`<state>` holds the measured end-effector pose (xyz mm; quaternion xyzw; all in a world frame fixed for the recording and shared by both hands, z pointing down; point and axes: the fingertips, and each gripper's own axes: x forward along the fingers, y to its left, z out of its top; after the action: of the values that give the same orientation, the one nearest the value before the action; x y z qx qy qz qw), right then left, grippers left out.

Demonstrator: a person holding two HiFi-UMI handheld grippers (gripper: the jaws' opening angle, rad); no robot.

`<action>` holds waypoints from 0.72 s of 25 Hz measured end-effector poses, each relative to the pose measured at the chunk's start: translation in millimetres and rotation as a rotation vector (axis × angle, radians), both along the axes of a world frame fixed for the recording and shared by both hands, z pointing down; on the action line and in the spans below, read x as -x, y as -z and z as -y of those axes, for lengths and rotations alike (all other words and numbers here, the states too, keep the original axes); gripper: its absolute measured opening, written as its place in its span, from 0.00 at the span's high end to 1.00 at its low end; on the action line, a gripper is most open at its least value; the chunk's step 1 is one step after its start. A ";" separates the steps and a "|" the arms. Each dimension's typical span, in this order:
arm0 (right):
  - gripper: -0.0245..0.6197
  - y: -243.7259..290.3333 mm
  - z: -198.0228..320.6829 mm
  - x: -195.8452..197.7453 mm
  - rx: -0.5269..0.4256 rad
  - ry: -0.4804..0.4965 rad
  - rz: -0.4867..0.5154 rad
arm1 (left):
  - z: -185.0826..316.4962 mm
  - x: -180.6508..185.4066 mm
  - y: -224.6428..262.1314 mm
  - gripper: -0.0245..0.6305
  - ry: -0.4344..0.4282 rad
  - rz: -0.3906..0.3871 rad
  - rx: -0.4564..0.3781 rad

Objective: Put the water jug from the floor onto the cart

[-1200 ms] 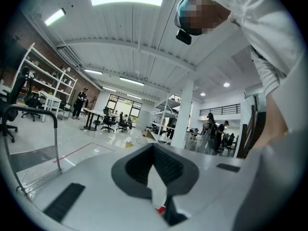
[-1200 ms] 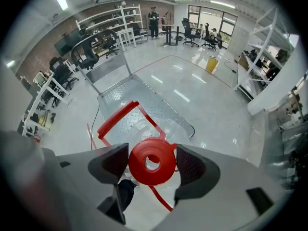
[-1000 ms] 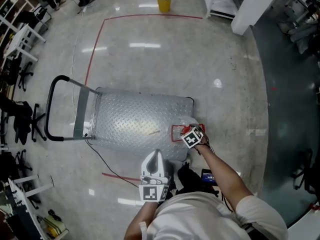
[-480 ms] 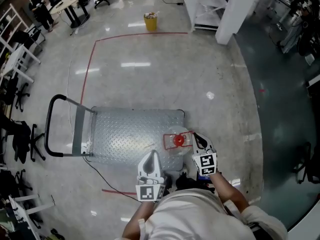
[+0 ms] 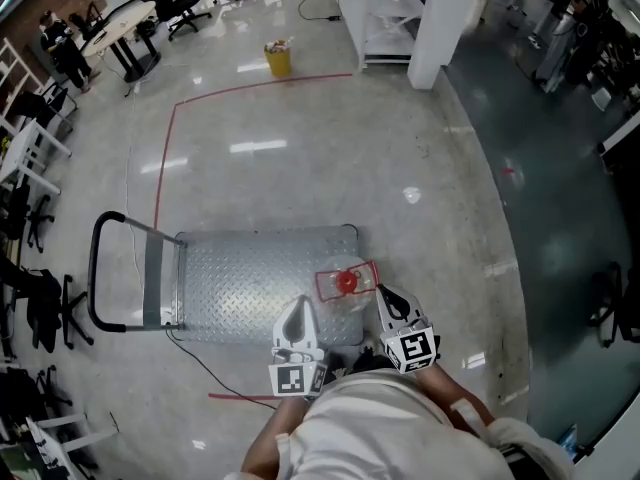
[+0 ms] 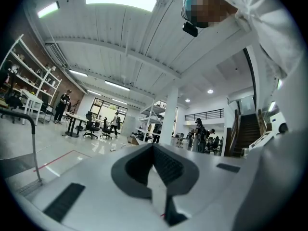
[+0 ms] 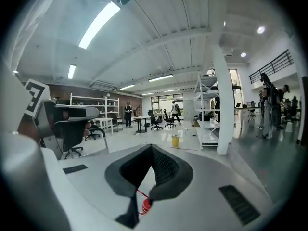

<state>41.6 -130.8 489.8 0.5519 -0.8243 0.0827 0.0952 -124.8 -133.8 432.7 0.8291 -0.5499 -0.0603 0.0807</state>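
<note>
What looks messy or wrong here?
Nothing looks spilled or broken. The water jug stands upright on the cart. The one slightly odd thing is that it sits at the cart's corner nearest the person, close to the edge, rather than in the middle, so a bump might tip it off.

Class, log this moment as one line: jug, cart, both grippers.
water jug: upright on cart, right end | left gripper: shut, empty | right gripper: shut, empty, off jug | task: jug on cart

Left tool (image 5: 298,308) and right tool (image 5: 388,298) side by side, both jaws together.
</note>
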 end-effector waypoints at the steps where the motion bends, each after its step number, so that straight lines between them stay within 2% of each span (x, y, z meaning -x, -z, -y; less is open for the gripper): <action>1: 0.94 1.0 -1.6 -1.3 -0.005 -0.003 0.003 | -1.2 -1.8 -0.5 0.96 -0.004 0.003 0.000; 10: 0.95 11.0 -3.0 -4.5 -0.039 -0.003 0.032 | -6.5 -15.4 0.9 0.96 -0.035 0.012 -0.010; 18: 0.94 13.4 -4.5 -4.7 -0.047 0.001 0.033 | -10.0 -9.2 2.8 0.96 -0.016 0.013 -0.014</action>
<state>46.3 -126.3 476.5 0.5522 -0.8277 0.0726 0.0686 -115.6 -123.9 429.9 0.8344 -0.5434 -0.0582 0.0716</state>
